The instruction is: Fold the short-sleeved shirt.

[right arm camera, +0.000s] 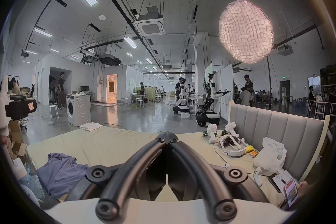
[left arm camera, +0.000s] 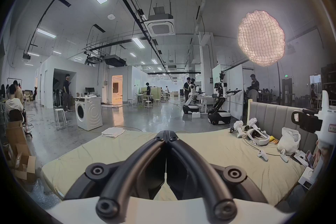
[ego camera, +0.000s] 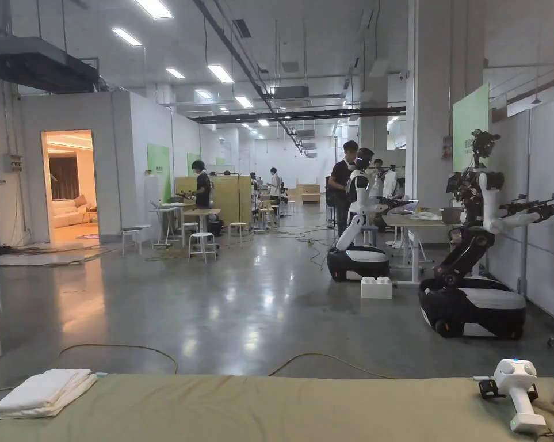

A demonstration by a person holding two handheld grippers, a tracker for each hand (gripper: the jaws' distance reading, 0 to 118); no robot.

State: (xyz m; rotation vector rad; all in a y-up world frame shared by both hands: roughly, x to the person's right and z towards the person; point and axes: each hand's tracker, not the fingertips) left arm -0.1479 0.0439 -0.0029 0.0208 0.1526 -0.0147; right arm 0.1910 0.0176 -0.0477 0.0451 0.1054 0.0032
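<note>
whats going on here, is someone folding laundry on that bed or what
Not yet. A person holds two grippers over the bed, and both the left gripper and right gripper are shut and empty. The purple shirt lies crumpled and untouched near the bed's edge. A folded white stack sits at the far corner.

Left gripper [left arm camera: 167, 134] raised level, jaws pressed together at tips, nothing between them. Right gripper [right arm camera: 167, 135] same: jaws closed tip to tip, empty, pointing forward. Both held side by side, right gripper's body at left view's right edge.
</note>
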